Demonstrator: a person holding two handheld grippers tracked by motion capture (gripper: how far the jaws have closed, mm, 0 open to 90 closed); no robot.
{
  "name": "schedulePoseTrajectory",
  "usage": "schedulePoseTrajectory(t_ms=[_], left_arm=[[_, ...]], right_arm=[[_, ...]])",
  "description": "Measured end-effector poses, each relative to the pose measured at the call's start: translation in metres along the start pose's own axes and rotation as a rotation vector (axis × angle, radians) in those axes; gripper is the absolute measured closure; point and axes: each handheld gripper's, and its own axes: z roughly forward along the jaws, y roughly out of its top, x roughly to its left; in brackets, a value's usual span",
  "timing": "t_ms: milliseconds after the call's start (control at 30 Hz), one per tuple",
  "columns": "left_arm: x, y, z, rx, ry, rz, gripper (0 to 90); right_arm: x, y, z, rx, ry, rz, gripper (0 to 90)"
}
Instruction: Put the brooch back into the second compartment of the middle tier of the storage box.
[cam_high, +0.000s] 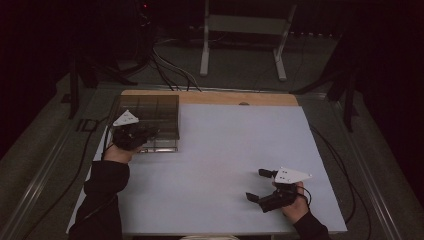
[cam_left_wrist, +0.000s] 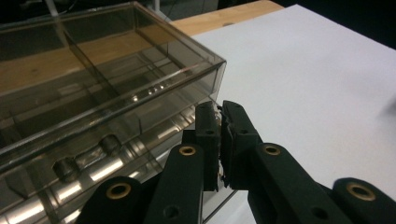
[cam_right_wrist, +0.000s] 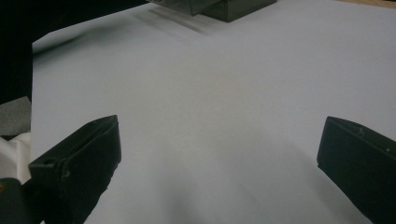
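Dark room, cables on the floor, white frame stand (cam_high: 243, 30) behind. White tabletop (cam_high: 225, 165) with a wood strip along the far edge. Smoked clear compartment box (cam_high: 150, 117) sits at the far left corner of the tabletop. Left tool (cam_high: 150, 133) is right at the box's near right corner, jaws pressed together, nothing big between them; a tiny whitish bit at the tips, can't tell what. Right tool (cam_high: 260, 185) is near the front right, well apart from the box, jaws spread wide, empty.
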Motion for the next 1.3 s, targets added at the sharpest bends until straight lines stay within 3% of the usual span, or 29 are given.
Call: schedulePoseTrajectory(t_ms=[667, 1300], left_arm=[[0.030, -0.019, -0.005, 0.021, 0.027, -0.072, 87.1], [0.040, -0.032, 0.001, 0.075, 0.040, -0.084, 87.1]], right_arm=[[0.001, 0.000, 0.001, 0.005, 0.006, 0.005, 0.0], [0.001, 0.000, 0.001, 0.007, 0.008, 0.000, 0.0]])
